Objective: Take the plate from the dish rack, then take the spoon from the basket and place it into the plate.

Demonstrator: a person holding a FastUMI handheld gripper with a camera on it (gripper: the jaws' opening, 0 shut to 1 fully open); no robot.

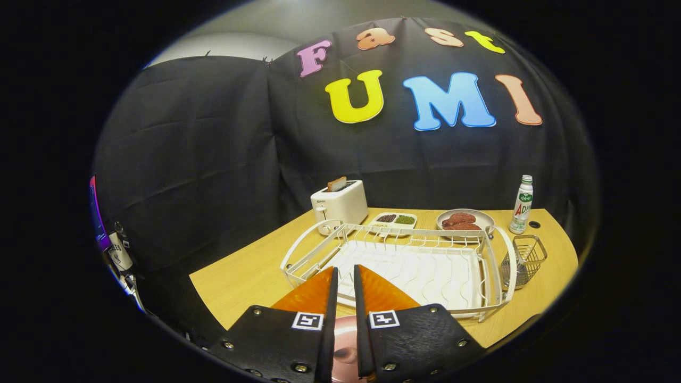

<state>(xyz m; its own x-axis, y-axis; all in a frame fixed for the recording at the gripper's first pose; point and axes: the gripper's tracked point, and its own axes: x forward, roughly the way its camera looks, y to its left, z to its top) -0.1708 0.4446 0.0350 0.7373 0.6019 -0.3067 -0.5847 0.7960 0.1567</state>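
Fingers of the gripper (345, 276) clamp a pinkish plate (345, 346) edge-on before the rack (399, 266), whose wire basket (524, 260) hangs beside it; toaster (340, 205), bottle (521, 205) stand behind.

desk (250, 276) 1 | dish rack (404, 266) 1 | wire basket (524, 260) 1 | toaster (340, 205) 1 | divided tray (395, 221) 1 | dish of meat (465, 221) 1 | bottle (522, 205) 1 | tool (345, 276) 1, two fingers nearly closed on a pink plate (346, 346)
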